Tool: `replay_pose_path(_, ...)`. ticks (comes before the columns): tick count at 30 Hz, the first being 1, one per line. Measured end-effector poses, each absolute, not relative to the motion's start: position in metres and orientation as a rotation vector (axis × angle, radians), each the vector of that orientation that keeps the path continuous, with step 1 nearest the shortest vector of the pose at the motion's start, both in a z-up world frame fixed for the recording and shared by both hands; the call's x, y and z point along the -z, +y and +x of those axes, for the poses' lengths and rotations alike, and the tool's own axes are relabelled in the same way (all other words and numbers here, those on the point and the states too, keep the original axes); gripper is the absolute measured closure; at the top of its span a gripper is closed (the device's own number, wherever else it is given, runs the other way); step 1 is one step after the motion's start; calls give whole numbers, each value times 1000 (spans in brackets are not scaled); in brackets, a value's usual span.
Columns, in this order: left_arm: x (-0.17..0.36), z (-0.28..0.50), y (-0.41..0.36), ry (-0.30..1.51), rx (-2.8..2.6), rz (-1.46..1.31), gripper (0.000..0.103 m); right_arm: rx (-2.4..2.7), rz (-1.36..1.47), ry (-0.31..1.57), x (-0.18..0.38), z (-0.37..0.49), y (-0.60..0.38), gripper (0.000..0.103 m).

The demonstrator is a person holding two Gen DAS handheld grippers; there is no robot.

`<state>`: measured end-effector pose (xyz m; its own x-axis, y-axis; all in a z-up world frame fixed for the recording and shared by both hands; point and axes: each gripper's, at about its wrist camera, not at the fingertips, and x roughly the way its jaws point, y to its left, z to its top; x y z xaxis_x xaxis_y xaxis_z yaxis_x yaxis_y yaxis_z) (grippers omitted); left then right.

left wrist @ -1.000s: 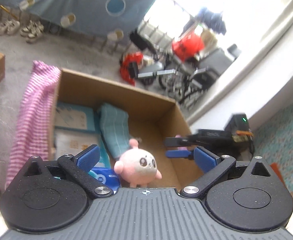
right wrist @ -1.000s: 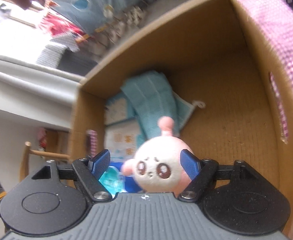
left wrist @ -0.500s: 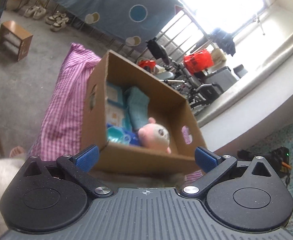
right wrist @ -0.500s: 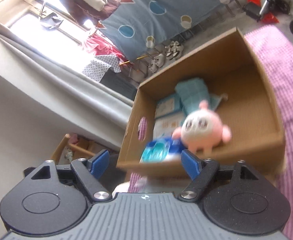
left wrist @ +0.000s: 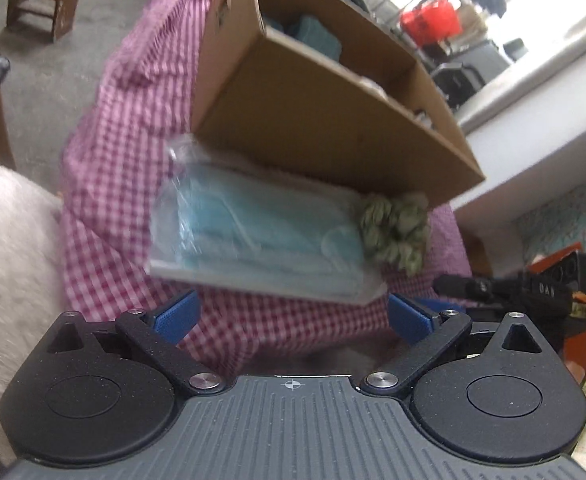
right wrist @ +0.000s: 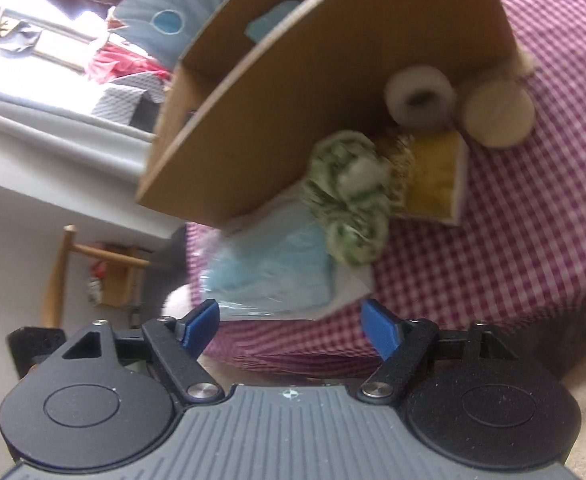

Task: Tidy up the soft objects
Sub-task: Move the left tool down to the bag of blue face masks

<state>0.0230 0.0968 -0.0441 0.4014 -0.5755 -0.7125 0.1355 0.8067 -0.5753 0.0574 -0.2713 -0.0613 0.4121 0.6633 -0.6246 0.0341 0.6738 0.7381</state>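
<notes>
Now both grippers hang open and empty above the near edge of a desk covered in a pink-and-white checked cloth (left wrist: 105,184). The left gripper (left wrist: 293,316) has its blue pads spread wide with nothing between them; just beyond them lies a flat clear plastic packet of pale blue face masks (left wrist: 261,244), resting on the cloth with its far edge against the foot of a brown cardboard box (left wrist: 325,120). The right gripper (right wrist: 291,326) is likewise released, its jaws standing wide and bare, pointed at the same packet from the other side.

At the packet's end nearest the right gripper sits a bunched green-and-white fabric scrunchie (right wrist: 349,196), overlapping the packet's corner and pressed up to the box wall. Past it, in the right wrist view, a yellow sponge-like block with a white edge (right wrist: 437,180) lies on the cloth, and beyond that a white roll with a dark hole in its middle (right wrist: 419,98) and a round beige puff or pad (right wrist: 497,114), side by side at the box's corner.

Inside the box only a folded teal cloth (left wrist: 317,36) shows above the rim. A white fluffy mass (left wrist: 9,264) fills the left margin of the left wrist view; what it is cannot be told.
</notes>
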Motion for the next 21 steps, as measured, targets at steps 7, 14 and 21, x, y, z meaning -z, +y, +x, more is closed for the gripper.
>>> replay_pose_path(7, 73, 29, 85, 1135, 532, -565, 6, -408, 760, 1080, 79, 57, -257, 24)
replay_pose_path(14, 71, 35, 92, 1069, 514, -637, 9, -415, 820, 1090, 92, 65, -249, 24)
replay_pose_path(21, 58, 24, 102, 904, 556, -718, 9, -441, 928, 1088, 106, 66, -260, 24)
